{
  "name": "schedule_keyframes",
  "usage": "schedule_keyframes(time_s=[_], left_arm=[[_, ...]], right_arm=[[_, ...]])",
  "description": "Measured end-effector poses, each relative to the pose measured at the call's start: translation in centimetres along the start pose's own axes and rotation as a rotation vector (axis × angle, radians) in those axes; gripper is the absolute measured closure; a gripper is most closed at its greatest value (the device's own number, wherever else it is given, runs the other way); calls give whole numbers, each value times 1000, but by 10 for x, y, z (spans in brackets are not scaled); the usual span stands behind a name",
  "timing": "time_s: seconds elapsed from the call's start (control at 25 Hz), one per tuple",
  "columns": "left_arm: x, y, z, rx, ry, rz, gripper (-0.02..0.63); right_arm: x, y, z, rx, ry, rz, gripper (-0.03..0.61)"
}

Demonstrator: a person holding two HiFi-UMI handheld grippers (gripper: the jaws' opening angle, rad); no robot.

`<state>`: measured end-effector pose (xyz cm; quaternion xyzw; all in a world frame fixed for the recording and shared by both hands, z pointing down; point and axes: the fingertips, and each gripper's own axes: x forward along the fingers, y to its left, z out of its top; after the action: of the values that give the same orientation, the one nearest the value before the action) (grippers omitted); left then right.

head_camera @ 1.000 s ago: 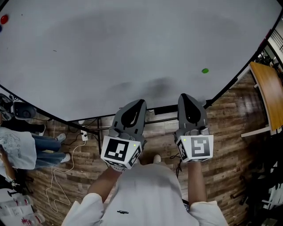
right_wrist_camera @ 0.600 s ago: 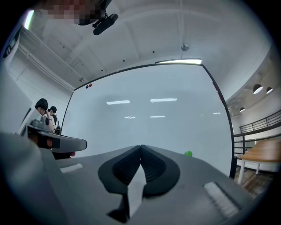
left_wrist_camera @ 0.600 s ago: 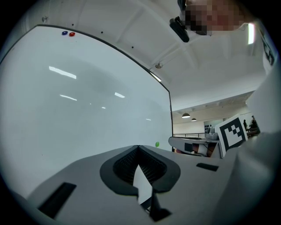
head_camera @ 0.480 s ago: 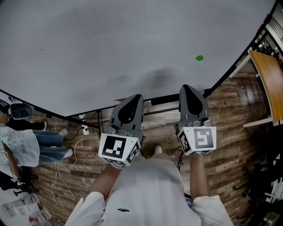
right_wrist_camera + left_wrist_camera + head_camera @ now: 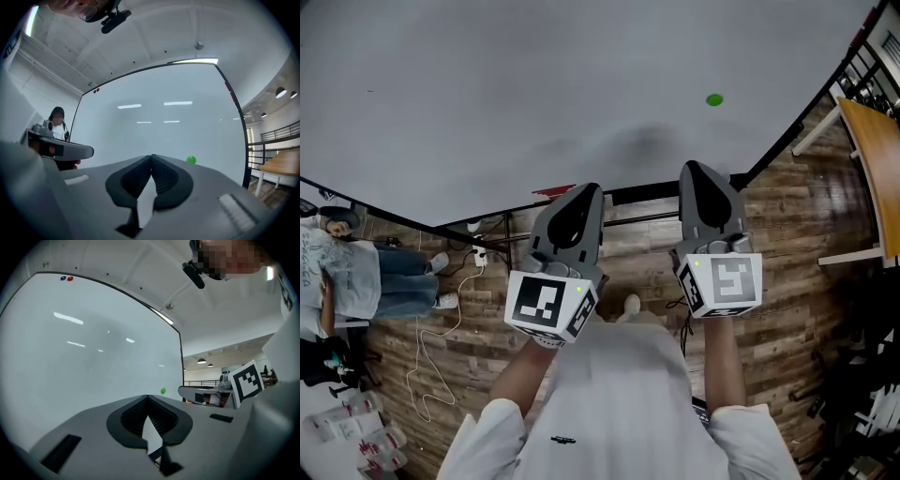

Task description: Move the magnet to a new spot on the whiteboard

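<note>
A large whiteboard (image 5: 534, 84) filled the upper part of the head view. Below it ran wood-plank flooring (image 5: 787, 244), with a wooden tabletop (image 5: 877, 159) at the far right edge. A bystander (image 5: 356, 281) stood at the left, near a white cable (image 5: 427, 370) trailing across the floor.

The person held both grippers side by side in front of the board's lower edge, pointing toward it. The left gripper (image 5: 591, 190) had its jaws pressed together at the tips, with nothing between them. The right gripper (image 5: 694, 171) was closing its jaws completely; the tips met and it held nothing.

The small round green magnet (image 5: 713, 99) sat on the lower right part of the whiteboard. It lay ahead of the right gripper's tips and a little to their right, clearly apart from them. It was farther still from the left gripper, off to that gripper's right. In the right gripper view the magnet showed just to the right of the closed jaw tips. A red magnet (image 5: 70, 279) and a blue magnet (image 5: 63, 278) sat together at the board's far upper left corner, well away from the green one.
</note>
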<state>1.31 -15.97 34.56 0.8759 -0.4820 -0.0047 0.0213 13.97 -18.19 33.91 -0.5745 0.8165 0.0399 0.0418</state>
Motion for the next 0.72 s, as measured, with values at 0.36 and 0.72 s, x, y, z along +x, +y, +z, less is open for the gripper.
schedule_keyframes(time_s=[0.36,0.72], left_arm=[[12,-2,3,-1,-14,16,607],[30,4,14,17,-40,0,607]], right_arm=[[8,-15,-2,3,1,8,581],[20,-21,2,-1,-3,14,581]])
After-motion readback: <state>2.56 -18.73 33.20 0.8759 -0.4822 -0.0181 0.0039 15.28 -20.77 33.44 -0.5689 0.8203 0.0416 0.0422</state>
